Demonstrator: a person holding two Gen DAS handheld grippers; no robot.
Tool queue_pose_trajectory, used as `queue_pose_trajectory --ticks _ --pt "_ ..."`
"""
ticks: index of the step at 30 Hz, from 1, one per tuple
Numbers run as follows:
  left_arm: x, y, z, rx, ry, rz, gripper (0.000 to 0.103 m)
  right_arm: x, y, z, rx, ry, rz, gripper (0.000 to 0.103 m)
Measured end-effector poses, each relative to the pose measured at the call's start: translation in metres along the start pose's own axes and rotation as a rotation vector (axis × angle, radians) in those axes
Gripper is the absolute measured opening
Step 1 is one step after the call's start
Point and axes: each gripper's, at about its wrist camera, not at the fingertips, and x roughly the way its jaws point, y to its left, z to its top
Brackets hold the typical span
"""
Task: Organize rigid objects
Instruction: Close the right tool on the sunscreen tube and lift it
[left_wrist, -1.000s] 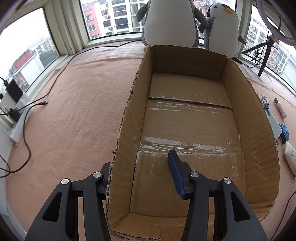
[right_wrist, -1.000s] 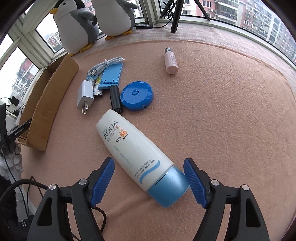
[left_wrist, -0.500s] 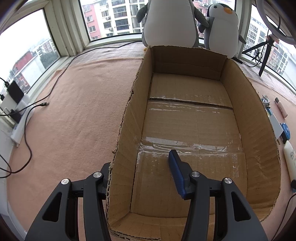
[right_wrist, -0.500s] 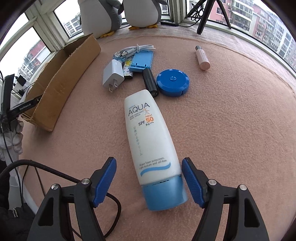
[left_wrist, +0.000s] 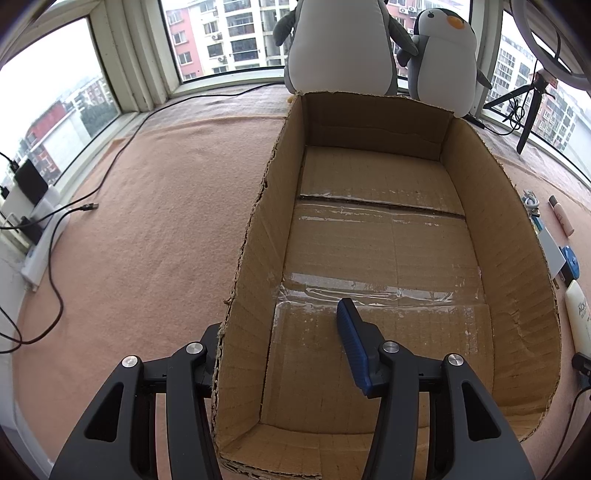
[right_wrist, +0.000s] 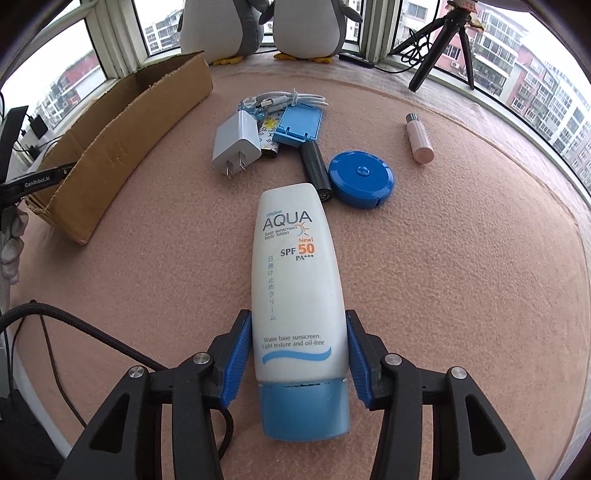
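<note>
Left wrist view: my left gripper (left_wrist: 282, 354) straddled the near left wall of the cardboard box (left_wrist: 255, 266), one finger outside it, the blue-padded finger (left_wrist: 352, 349) inside. The jaws stood wide apart; whether the outer pad touched the wall, I could not tell. The box held nothing and sat on the pink blanket (left_wrist: 155, 221).

Right wrist view: my right gripper (right_wrist: 297, 356) had its blue pads against both sides of the sunscreen bottle (right_wrist: 297, 280), just above the blue cap, the jaws closed onto it. The bottle lay flat on the blanket, cap toward me. Beyond its far end lay a black tube (right_wrist: 316, 171), a blue round case (right_wrist: 362, 177), a white charger (right_wrist: 236, 144) and a blue stand (right_wrist: 300, 123). A pink tube (right_wrist: 419, 138) lay apart to the right.
</note>
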Motion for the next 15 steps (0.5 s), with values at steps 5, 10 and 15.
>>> queue_pose_trajectory --ticks 5,10,15 --pt "0.0 0.0 0.0 0.0 0.0 0.0 0.051 -0.001 0.001 0.0 0.046 -0.014 0.022 0.043" --pt "0.0 0.001 0.0 0.0 -0.001 0.0 0.051 -0.013 -0.007 -0.001 0.162 -0.067 0.08 0.043" --pt "0.0 0.002 0.0 0.0 0.0 0.0 0.051 -0.023 -0.006 0.002 0.21 -0.11 0.089 0.043"
